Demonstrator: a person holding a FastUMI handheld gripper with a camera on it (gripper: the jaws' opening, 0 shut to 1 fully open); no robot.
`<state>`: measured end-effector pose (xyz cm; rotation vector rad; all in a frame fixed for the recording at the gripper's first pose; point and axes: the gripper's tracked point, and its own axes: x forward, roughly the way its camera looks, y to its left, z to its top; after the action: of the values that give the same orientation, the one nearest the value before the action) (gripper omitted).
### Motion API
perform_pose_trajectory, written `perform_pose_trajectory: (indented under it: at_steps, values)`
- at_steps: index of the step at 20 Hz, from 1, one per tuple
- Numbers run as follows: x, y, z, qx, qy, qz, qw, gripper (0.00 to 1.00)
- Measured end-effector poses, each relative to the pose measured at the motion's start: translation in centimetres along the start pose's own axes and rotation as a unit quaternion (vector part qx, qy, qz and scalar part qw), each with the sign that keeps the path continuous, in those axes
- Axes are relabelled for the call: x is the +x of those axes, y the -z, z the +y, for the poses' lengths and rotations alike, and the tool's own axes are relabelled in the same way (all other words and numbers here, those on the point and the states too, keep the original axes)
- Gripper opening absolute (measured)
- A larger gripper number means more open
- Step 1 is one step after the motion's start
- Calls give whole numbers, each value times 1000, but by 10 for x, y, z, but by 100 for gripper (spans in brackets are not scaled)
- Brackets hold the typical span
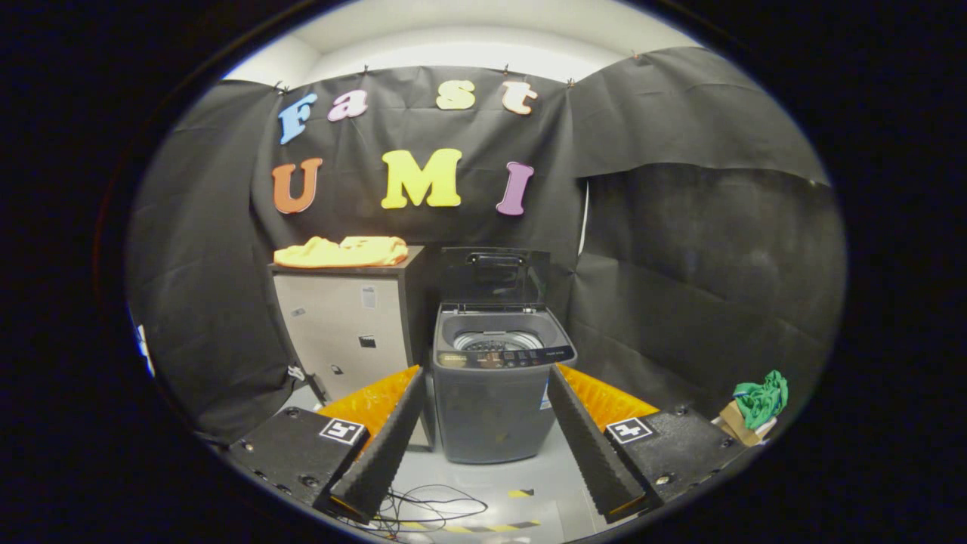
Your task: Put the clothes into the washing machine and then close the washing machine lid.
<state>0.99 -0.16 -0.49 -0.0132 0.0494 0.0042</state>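
A dark grey top-loading washing machine (495,400) stands on the floor beyond my fingers, its lid (495,278) raised upright at the back and the drum (496,341) showing inside. A yellow-orange garment (341,251) lies crumpled on top of a cabinet (344,332) to the left of the machine. My gripper (486,384) is open, with nothing between its fingers; the machine's front shows through the gap. The gripper is some way short of both the machine and the garment.
A green cloth (763,398) sits on a small cardboard box (739,423) at the right by the black cloth wall. Loose cables (430,505) and striped floor tape (483,525) lie on the grey floor just in front of the machine.
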Motion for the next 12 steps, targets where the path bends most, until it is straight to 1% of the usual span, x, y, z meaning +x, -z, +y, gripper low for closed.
perform_pose_trajectory:
  at_steps: [7,9,12]
  values:
    - [13,-14,-8,15,13,-1,1000,100]
    - [21,-29,-7,17,15,-8,1000,100]
    - [36,-64,1,25,4,-22,999,100]
